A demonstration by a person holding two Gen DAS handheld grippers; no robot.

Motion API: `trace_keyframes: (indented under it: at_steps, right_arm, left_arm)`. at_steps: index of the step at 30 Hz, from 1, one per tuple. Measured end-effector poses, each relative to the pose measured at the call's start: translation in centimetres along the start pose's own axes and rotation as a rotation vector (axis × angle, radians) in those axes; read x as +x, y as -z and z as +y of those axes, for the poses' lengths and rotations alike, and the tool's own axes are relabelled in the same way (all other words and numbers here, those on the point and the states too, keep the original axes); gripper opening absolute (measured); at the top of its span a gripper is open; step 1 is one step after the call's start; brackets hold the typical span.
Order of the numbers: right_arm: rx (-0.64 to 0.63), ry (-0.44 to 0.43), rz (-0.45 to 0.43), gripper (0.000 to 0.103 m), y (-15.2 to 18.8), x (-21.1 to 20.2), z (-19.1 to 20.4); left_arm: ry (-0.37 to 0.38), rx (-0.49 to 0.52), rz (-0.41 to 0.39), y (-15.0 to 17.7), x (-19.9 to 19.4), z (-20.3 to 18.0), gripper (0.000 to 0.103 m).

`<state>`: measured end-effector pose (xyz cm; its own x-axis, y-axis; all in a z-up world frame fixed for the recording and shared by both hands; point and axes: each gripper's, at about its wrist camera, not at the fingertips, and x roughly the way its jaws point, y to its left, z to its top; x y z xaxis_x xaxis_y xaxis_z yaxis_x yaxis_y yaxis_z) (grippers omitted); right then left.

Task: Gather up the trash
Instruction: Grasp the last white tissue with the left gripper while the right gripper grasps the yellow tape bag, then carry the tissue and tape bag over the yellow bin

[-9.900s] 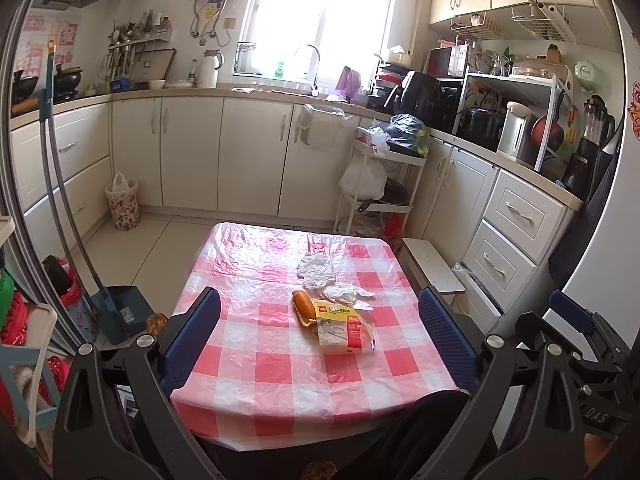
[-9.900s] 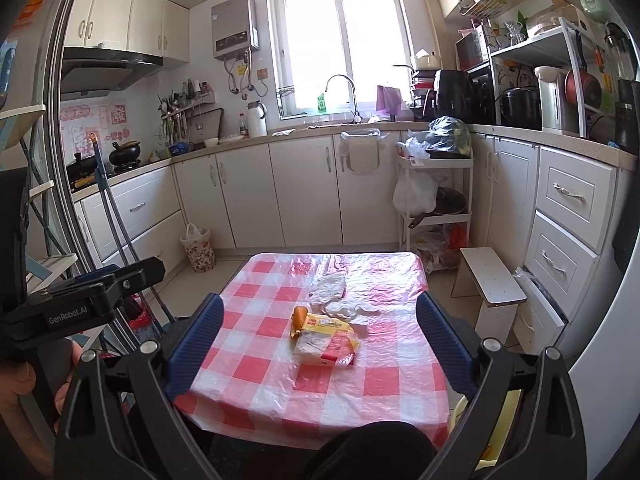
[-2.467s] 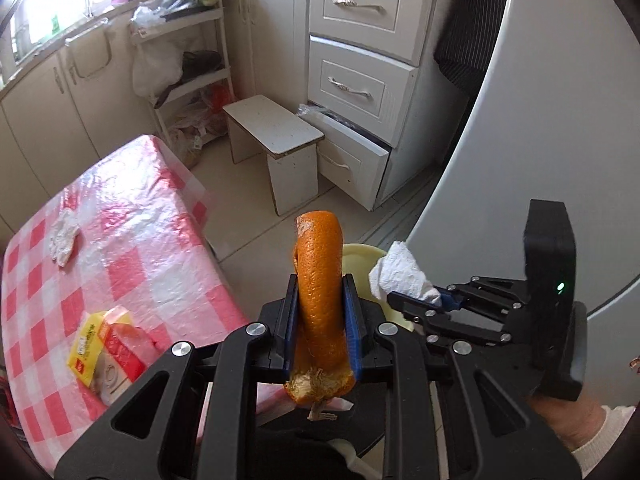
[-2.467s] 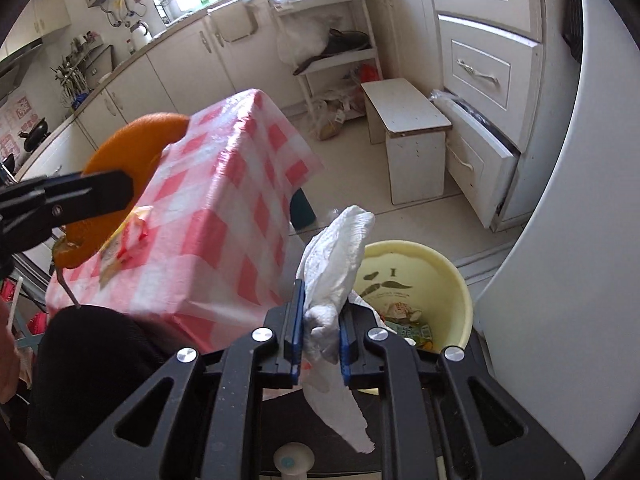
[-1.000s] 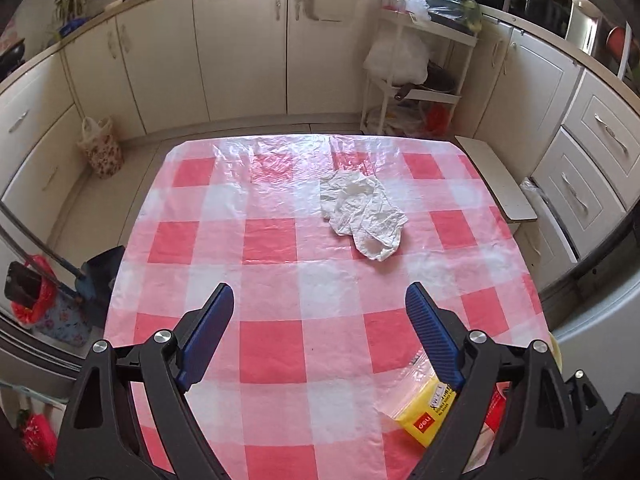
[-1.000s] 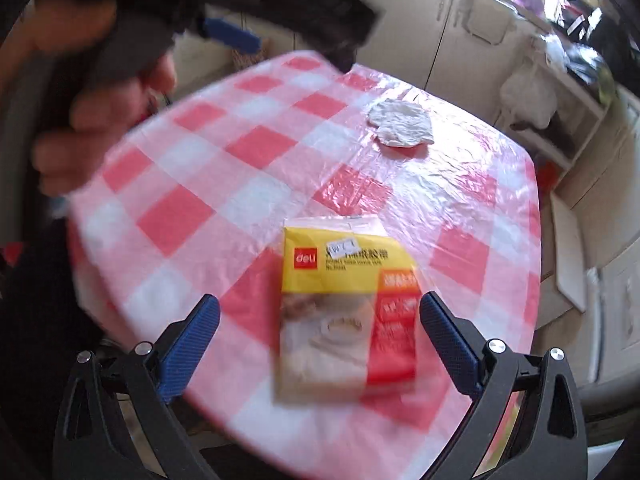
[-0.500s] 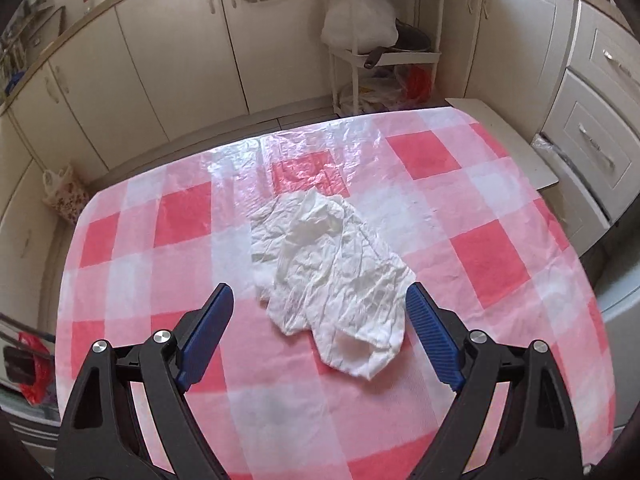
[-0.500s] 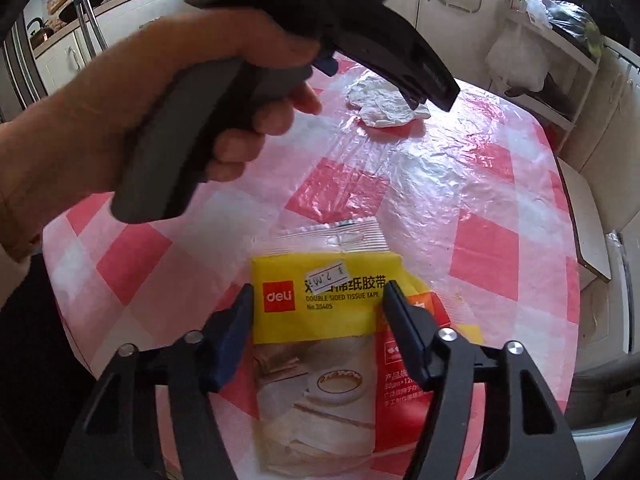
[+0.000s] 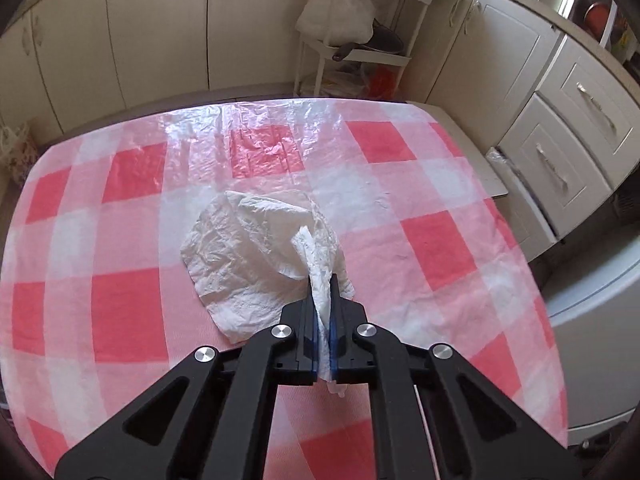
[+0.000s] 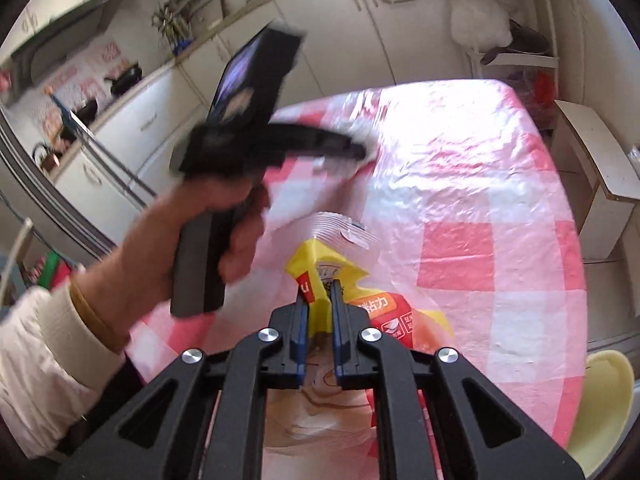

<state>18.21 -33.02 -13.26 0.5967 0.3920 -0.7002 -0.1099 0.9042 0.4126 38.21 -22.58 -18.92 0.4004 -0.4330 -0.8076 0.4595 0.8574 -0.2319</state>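
My left gripper [image 9: 323, 300] is shut on a fold of a crumpled white paper towel [image 9: 248, 252]; the rest of the towel lies on the red-and-white checked tablecloth [image 9: 120, 312]. My right gripper [image 10: 319, 296] is shut on the yellow-and-red tape packet [image 10: 360, 312], pinching its yellow top so it buckles upward near the table's front. In the right wrist view the left gripper's body [image 10: 256, 136] shows blurred, held by a hand [image 10: 208, 232] over the table's left side. A yellow trash bin [image 10: 600, 408] shows at the lower right, beside the table.
White cabinets [image 9: 120, 32] run behind the table. A wire rack with bags [image 9: 352, 40] stands at the back. A low white stool [image 10: 596, 168] and drawers [image 9: 560, 160] are on the right. A stove with pans [image 10: 120, 76] is at the far left.
Both grippers went from open to shut: the left closed on the paper towel, the right on the tape packet, which now crumples upward. The left gripper moved closer to the towel.
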Motion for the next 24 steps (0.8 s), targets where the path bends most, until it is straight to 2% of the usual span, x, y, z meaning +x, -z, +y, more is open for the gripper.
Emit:
trace_keyframes:
  at_steps: [3, 6, 10, 14, 17, 21, 24]
  right_arm:
    - [0.068, -0.046, -0.074, 0.011, -0.2, -2.6, -1.1]
    - [0.092, -0.062, -0.141, 0.011, -0.3, -4.9, -0.9]
    - [0.098, -0.014, -0.221, 0.011, 0.3, -8.9, -1.8]
    - [0.171, 0.079, -0.263, 0.011, 2.7, -12.4, -6.0]
    - [0.314, 0.135, -0.269, 0.011, 6.1, -14.1, -11.3]
    - [0.494, 0.21, -0.236, 0.011, 10.3, -14.2, -17.7]
    - [0.597, 0.221, -0.206, 0.011, 12.6, -13.1, -21.4]
  left_arm:
    - [0.054, -0.005, -0.03, 1.5, -2.9, -0.6, 0.004]
    - [0.099, 0.025, -0.062, 2.7, -6.4, -2.7, 0.004]
    - [0.188, 0.095, -0.056, 3.6, -8.9, -7.8, 0.004]
    - [0.282, 0.199, 0.015, 6.1, -8.9, -16.0, 0.004]
    - [0.315, 0.285, 0.077, 8.3, -7.7, -22.0, 0.004]
    - [0.336, 0.339, 0.18, 10.6, -4.8, -28.3, 0.005]
    - [0.314, 0.379, 0.272, 11.8, -1.9, -32.2, 0.005]
